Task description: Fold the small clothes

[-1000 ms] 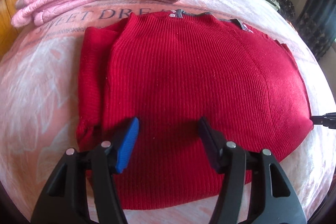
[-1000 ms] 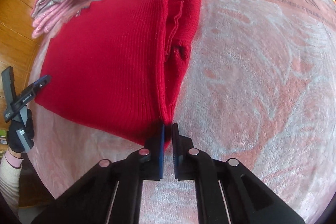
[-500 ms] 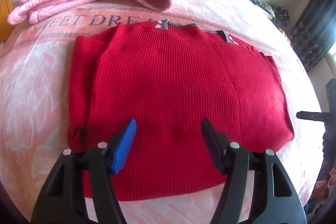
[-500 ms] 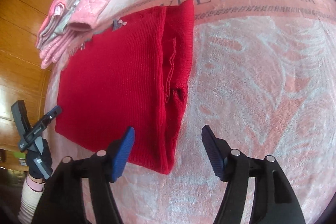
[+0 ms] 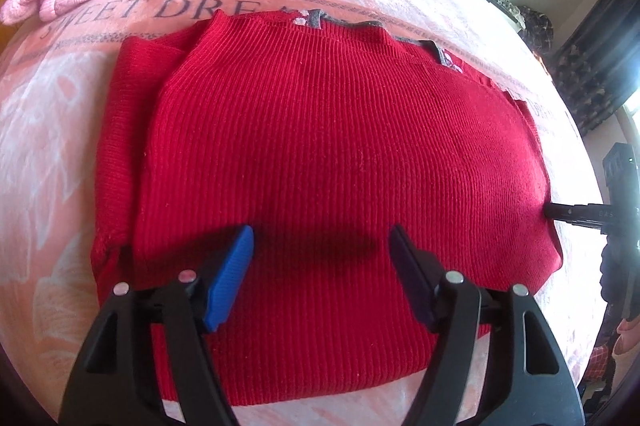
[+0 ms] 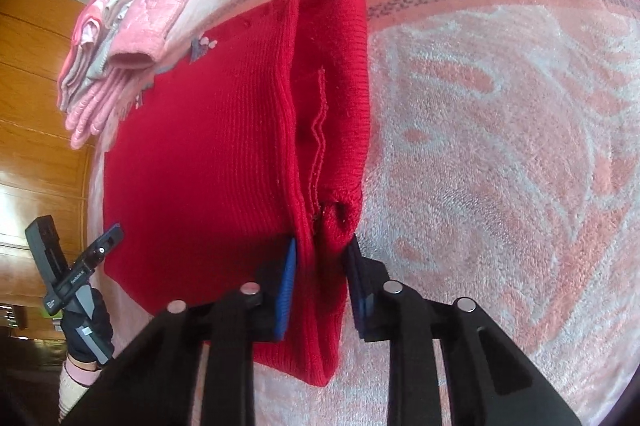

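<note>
Pink "SWEET DREAM" blanket (image 5: pixel 48 130) carries the red knit sweater (image 5: pixel 340 130), sleeves folded in, final fold pending. Left gripper (image 5: pixel 322 258) spread wide above its hem, gripping nothing. Right gripper (image 6: pixel 322 262) part-closed around the folded side edge; firm clamp not confirmed.

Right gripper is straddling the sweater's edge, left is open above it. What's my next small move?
Probably close the right gripper: its fingers already sit either side of the red sweater's layered edge but look unclamped. The left gripper hovers open over the hem, ready to grip next.
</note>
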The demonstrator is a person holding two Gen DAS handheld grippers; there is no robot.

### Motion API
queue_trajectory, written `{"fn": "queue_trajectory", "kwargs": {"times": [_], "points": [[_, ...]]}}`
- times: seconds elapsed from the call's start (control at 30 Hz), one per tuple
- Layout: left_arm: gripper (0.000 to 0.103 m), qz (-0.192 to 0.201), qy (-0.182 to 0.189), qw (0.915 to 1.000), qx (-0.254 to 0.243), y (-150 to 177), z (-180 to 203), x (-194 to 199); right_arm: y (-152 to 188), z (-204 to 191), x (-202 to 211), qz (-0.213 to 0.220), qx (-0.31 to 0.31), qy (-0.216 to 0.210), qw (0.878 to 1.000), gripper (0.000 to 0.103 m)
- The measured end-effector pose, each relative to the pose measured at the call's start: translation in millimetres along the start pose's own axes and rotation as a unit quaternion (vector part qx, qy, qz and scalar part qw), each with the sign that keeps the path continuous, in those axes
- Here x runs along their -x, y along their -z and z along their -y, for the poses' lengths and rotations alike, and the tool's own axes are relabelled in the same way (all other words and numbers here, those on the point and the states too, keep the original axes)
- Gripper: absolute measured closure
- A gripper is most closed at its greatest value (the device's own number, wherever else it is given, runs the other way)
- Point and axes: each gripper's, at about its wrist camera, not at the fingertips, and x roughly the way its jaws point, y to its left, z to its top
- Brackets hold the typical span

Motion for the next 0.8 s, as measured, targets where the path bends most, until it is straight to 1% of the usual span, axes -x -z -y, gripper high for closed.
{"fn": "queue_trajectory", "kwargs": {"times": [0.07, 0.17, 0.23, 0.3, 0.33, 0.37, 0.43, 0.5, 0.53, 0.6, 0.63, 0.67, 0.73, 0.8], "points": [[0.033, -0.001, 0.008, 1.0000, 0.006, -1.1, -2.7, -1.1, 1.3, 3.0, -0.2, 0.003, -0.002, -0.006, 1.000, 0.088], [0.033, -0.002, 0.018, 0.9998, 0.013, -2.2, -6.3, -2.5, 2.4, 4.9, -1.2, 0.006, 0.000, -0.010, 1.000, 0.090], [0.033, -0.002, 0.018, 0.9998, 0.011, -1.7, -6.1, -3.3, 2.0, 6.7, -1.2, 0.006, -0.005, -0.017, 1.000, 0.091], [0.033, -0.002, 0.013, 0.9999, 0.005, -0.8, -4.4, -4.0, 0.7, 6.9, -2.2, 0.005, -0.009, -0.029, 1.000, 0.084], [0.033, -0.002, 0.011, 0.9999, 0.003, -0.6, -3.4, -4.6, 0.6, 9.0, -2.9, 0.002, -0.014, -0.048, 0.999, 0.069], [0.032, -0.002, 0.009, 1.0000, 0.000, -0.4, -2.3, -5.1, -1.2, 9.9, -3.2, -0.001, -0.017, -0.067, 0.998, 0.060], [0.031, -0.002, 0.008, 1.0000, -0.003, 0.3, -1.3, -5.2, -4.8, 7.4, -4.1, 0.003, -0.014, -0.069, 0.998, 0.060], [0.030, -0.003, 0.007, 1.0000, -0.004, -0.1, 0.1, -6.3, -7.5, 4.7, -7.6, 0.007, -0.009, -0.069, 0.998, 0.062], [0.029, -0.003, 0.007, 1.0000, -0.004, -0.1, 0.6, -6.6, -8.4, 4.5, -8.9, 0.007, -0.009, -0.066, 0.998, 0.065], [0.029, -0.004, 0.007, 0.9999, -0.006, 0.2, 0.6, -6.6, -8.4, 5.6, -7.8, 0.011, -0.009, -0.065, 0.998, 0.073], [0.029, -0.004, 0.008, 0.9999, -0.007, 0.2, 0.6, -6.8, -7.3, 7.3, -7.5, 0.012, -0.009, -0.065, 0.998, 0.082], [0.029, -0.004, 0.009, 0.9999, -0.007, 0.6, -0.1, -6.3, -5.4, 11.5, -6.5, 0.013, -0.012, -0.073, 0.997, 0.086], [0.029, -0.003, 0.011, 0.9999, -0.007, 1.1, -1.0, -5.9, -1.6, 17.5, -5.3, 0.016, -0.019, -0.089, 0.996, 0.089], [0.029, -0.002, 0.015, 0.9999, -0.006, 1.6, -1.8, -5.6, 1.1, 20.1, -5.2, 0.020, -0.019, -0.095, 0.995, 0.090]]}}
